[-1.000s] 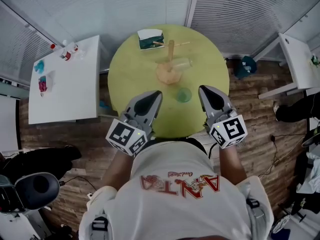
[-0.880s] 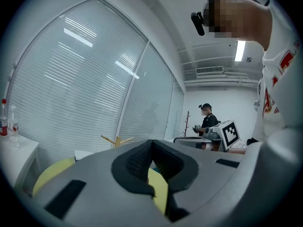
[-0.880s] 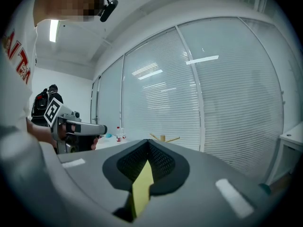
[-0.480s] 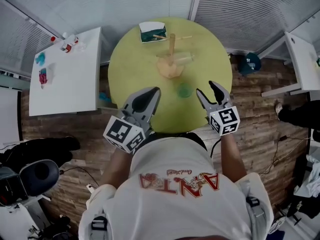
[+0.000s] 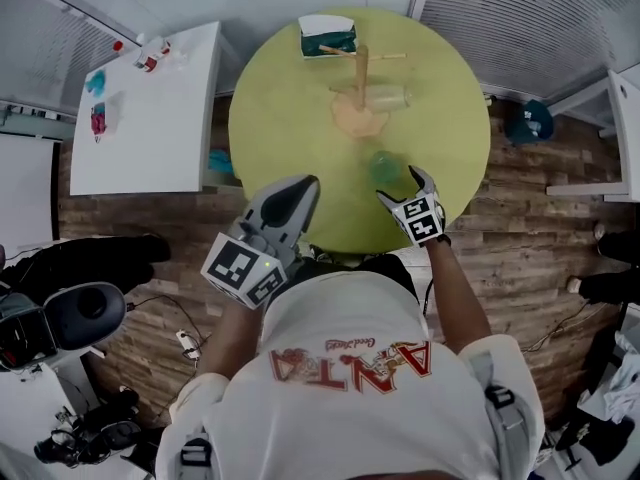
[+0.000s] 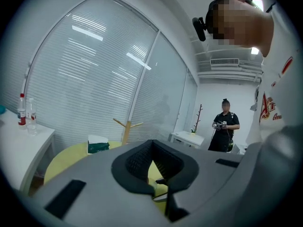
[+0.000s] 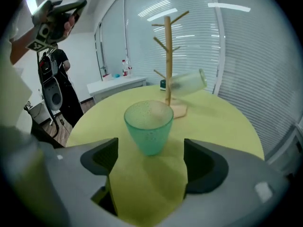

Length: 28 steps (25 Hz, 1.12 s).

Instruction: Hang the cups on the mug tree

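A wooden mug tree [image 5: 361, 76] stands on the far half of the round yellow-green table [image 5: 280, 118], with a clear cup [image 5: 386, 96] hanging sideways on one peg. A green speckled cup [image 5: 384, 166] stands upright on the table nearer me. My right gripper [image 5: 405, 190] sits low behind it. Its jaws have just been opening and stand wide. In the right gripper view the green cup [image 7: 148, 126] is just ahead of the fingertips, untouched, with the mug tree [image 7: 167, 56] behind. My left gripper [image 5: 285, 200] hovers shut over the near table edge, holding nothing.
A green and white tissue box [image 5: 327, 36] lies at the table's far edge. A white side table [image 5: 150, 118] with small bottles [image 5: 150, 53] stands to the left. Another white table [image 5: 625, 118] is at the right. A person in black [image 6: 224, 126] stands across the room.
My right gripper has dropped toward the table and its jaws have spread from shut to wide, ending just behind the green cup. The left gripper has stayed about where it was.
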Tool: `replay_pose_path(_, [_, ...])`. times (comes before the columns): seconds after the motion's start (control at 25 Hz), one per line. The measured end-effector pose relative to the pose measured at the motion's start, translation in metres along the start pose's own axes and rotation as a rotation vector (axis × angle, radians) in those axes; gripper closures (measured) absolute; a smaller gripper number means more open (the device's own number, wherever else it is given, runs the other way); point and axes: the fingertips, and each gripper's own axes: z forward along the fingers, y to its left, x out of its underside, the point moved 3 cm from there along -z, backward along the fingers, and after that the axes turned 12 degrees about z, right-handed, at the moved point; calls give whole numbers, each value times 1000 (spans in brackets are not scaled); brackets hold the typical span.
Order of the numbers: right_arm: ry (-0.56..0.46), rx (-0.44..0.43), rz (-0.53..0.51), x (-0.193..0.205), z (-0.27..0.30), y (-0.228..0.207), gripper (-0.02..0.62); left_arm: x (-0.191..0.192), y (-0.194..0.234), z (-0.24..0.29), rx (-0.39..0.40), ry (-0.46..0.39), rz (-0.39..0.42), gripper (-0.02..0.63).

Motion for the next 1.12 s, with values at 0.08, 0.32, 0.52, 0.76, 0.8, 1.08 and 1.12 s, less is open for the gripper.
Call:
replay_pose_path(0.08, [24,-14,-19,6,16,-1,193,4,2,-5,-27,14,-7,597])
replay_pose_path(0.32, [-31,-83,-54,-1,44,1,193,17,10,-19,-94,35,-41,597])
replay_pose_path(0.52, [-31,-54,-72,-3,62,-5,196,26,17,-34,-142,39,-69,597])
replay_pose_path(0.76, [-45,-55,-113,-18,66,10,247,29,27,-44,-164,35,-93,597])
replay_pose_path(0.8, [-49,-54,-109,-21,65,11,247,29,28,-44,-162,32,-94,597])
replay_pose_path(1.08, [-29,-5,-165,-42,47,14,249,28,31,-44,-135,10,-97,597])
replay_pose_path(1.12, [-21,18,-175,-46,39,12,249,27,31,-44,-130,4,-98,597])
